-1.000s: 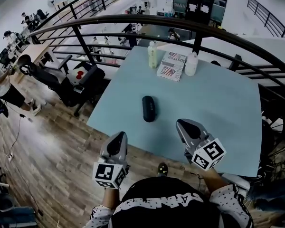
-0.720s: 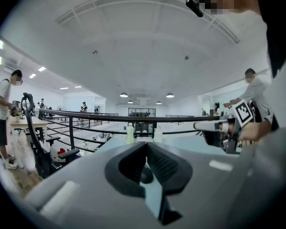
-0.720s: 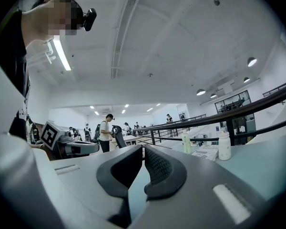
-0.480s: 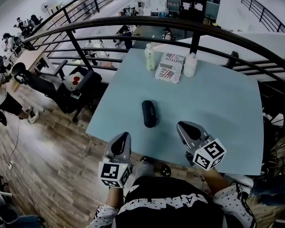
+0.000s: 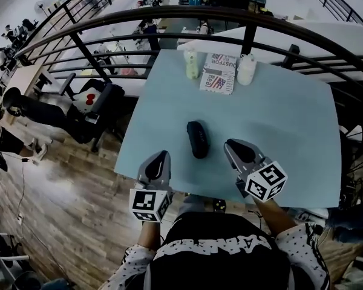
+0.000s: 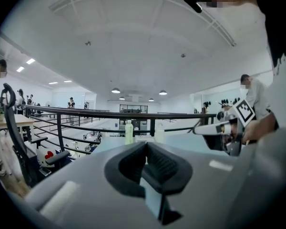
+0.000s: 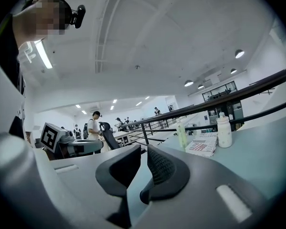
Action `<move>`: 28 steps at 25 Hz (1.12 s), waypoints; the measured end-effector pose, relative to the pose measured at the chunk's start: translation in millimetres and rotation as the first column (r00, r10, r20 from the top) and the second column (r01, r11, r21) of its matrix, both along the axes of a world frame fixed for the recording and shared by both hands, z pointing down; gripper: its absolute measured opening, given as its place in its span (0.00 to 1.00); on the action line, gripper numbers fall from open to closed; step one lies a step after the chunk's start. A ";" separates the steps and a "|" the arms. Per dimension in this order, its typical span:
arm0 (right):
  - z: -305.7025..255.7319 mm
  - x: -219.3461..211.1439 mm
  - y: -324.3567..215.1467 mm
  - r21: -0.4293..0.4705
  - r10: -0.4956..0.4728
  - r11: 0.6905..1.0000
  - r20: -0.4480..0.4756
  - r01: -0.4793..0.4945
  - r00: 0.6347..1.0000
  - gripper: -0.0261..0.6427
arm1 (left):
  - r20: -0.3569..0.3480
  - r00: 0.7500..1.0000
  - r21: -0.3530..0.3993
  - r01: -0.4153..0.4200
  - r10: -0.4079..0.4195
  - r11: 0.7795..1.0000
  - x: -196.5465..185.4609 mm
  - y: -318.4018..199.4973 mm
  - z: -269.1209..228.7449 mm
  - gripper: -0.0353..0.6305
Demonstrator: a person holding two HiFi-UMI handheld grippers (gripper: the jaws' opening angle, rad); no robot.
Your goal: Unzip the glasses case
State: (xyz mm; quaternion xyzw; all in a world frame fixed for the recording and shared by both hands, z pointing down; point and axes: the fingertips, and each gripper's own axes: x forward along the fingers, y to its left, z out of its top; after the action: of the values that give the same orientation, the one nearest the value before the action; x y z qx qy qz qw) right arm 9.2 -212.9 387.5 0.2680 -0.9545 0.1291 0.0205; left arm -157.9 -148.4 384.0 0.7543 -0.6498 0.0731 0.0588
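Black glasses case [image 5: 198, 139] flat on blue table [image 5: 290, 119]; zip too small to read. Left gripper [image 5: 160, 159] clenched, empty, case at its 1 o'clock. Right gripper [image 5: 232, 146] pinched together, empty, case at its 10 o'clock. Neither touches the case.

Glasses case [image 5: 198, 139] zip too small to tell; bottle [image 5: 192, 64] labels unreadable, booklet [image 5: 218, 75] print mostly blurred
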 end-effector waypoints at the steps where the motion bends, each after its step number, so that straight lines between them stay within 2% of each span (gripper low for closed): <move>1: 3.7 -5.8 -4.2 -0.007 0.007 1.000 -0.005 -0.007 1.000 0.08 | -0.004 1.000 -0.002 -0.008 0.008 1.000 -4.5 -7.2 3.0 0.05; 15: 89.8 -71.3 -46.8 -0.157 0.126 0.976 -0.154 -0.150 0.980 0.21 | -0.090 0.983 -0.089 -0.167 0.159 0.982 -45.2 -75.0 70.8 0.05; 20: 120.4 -92.4 -65.0 -0.190 0.163 0.961 -0.194 -0.200 0.967 0.26 | -0.114 0.972 -0.078 -0.215 0.206 0.973 -60.4 -99.1 89.6 0.05; 28: 174.1 -111.3 -74.6 -0.243 0.182 0.931 -0.337 -0.273 0.924 0.49 | -0.107 0.959 -0.107 -0.275 0.264 0.955 -68.0 -120.3 103.5 0.05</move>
State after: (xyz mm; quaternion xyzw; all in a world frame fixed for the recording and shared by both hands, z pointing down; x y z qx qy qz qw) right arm -102.1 -287.5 561.5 0.3892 -0.8726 0.2234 0.1927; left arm -225.9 -268.7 487.4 0.8335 -0.5318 0.0849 0.1237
